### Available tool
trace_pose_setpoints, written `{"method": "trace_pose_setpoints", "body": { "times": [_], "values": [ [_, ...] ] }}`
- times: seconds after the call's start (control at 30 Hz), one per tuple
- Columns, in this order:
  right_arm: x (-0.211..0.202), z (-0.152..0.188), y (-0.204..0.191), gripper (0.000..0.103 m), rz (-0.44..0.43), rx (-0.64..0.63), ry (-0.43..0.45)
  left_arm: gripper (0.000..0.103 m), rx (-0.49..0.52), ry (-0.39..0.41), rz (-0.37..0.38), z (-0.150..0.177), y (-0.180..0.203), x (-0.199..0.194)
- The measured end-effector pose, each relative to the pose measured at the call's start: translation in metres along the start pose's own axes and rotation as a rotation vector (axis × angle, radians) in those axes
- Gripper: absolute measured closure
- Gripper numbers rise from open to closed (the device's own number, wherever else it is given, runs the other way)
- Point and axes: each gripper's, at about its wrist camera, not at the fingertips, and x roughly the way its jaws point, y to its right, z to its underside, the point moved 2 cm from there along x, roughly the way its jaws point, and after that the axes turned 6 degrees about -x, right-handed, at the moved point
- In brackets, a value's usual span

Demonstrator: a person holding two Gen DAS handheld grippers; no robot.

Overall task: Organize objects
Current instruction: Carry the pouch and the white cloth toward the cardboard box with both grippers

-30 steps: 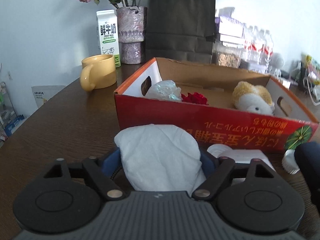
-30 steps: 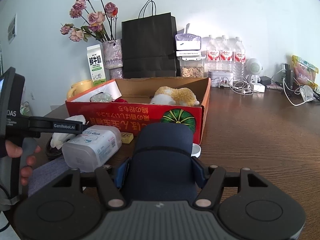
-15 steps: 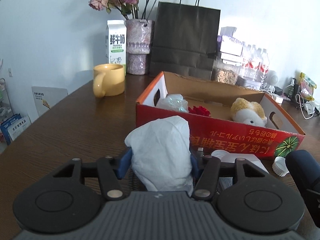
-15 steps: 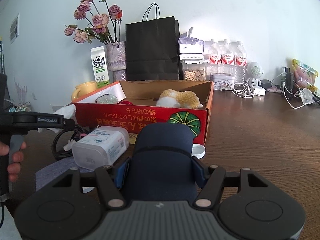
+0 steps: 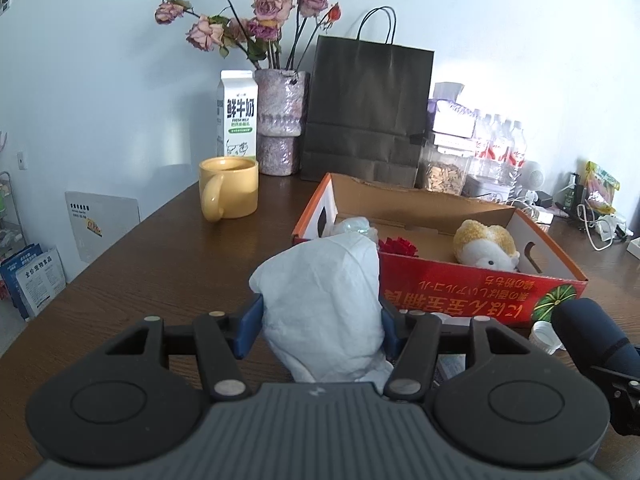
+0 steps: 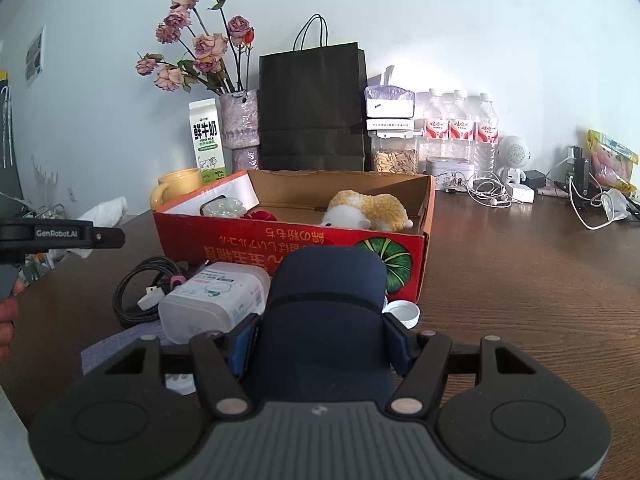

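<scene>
Left gripper (image 5: pixel 322 316) clamps white cloth (image 5: pixel 324 304); right gripper (image 6: pixel 320 340) clamps navy roll (image 6: pixel 324 304). Both held just short of red box (image 6: pixel 280 240) ahead. Transport step; next, lift over near wall, release inside.

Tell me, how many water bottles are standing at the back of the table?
3 show plainly in the right wrist view, upright in a row by the wall: left bottle, middle bottle, right bottle. More could be hidden behind them.
</scene>
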Motion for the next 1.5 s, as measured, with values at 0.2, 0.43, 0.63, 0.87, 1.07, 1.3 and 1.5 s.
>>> {"method": "trace_pose_setpoints", "body": {
  "times": [0.2,0.43,0.63,0.87,1.07,1.3,1.5],
  "values": [
    [-0.006,-0.01,-0.007,0.04,-0.009,-0.019,0.025,0.044,0.026,0.027,0.036,-0.007,0.008,-0.012],
    [-0.006,-0.039,-0.014,0.04,-0.024,-0.05,0.079,0.044,0.068,0.062,0.058,-0.025,0.025,-0.014],
    [0.01,-0.073,-0.021,0.04,-0.047,-0.076,0.112,0.044,0.11,0.07,0.067,-0.049,0.044,-0.001],
    [0.044,-0.107,-0.022,0.04,-0.061,-0.083,0.1,0.044,0.142,0.057,0.076,-0.075,0.064,0.024],
    [0.078,-0.124,-0.02,0.04,-0.064,-0.086,0.064,0.044,0.164,0.024,0.072,-0.088,0.077,0.054],
    [0.123,-0.135,-0.019,0.04,-0.064,-0.079,0.014,0.044,0.175,-0.029,0.053,-0.094,0.084,0.095],
    [0.163,-0.135,-0.019,0.04,-0.065,-0.073,-0.043,0.044,0.196,-0.073,0.034,-0.092,0.085,0.131]
  ]
}}
